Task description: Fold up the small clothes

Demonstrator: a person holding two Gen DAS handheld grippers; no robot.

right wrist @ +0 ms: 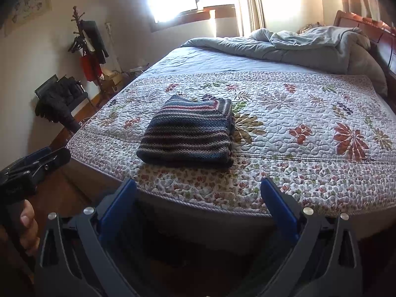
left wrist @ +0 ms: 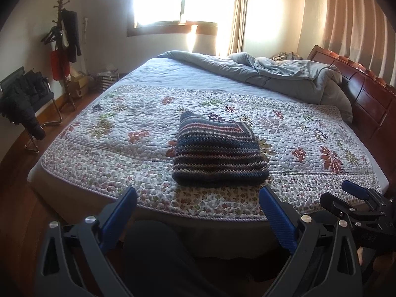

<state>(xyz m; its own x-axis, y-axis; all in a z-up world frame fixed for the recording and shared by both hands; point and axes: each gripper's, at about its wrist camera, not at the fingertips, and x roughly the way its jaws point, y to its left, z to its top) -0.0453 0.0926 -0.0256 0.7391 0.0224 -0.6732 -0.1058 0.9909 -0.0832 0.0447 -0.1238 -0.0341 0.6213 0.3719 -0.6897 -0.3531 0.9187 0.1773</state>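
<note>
A striped knit garment (left wrist: 217,153) in dark blue, grey and red lies folded into a compact rectangle on the floral quilt (left wrist: 118,128), near the bed's front edge. It also shows in the right wrist view (right wrist: 188,133). My left gripper (left wrist: 198,198) is open and empty, held back from the bed edge in front of the garment. My right gripper (right wrist: 198,188) is open and empty too, just off the bed edge, with the garment ahead and slightly left. The right gripper (left wrist: 356,198) shows at the lower right of the left wrist view.
A crumpled grey duvet (left wrist: 284,74) is heaped at the far end by the wooden headboard (left wrist: 366,91). A coat rack (left wrist: 64,49), a chair with dark clothes (left wrist: 24,99) and boxes stand at the left on the wooden floor. A bright window (left wrist: 178,0) is behind.
</note>
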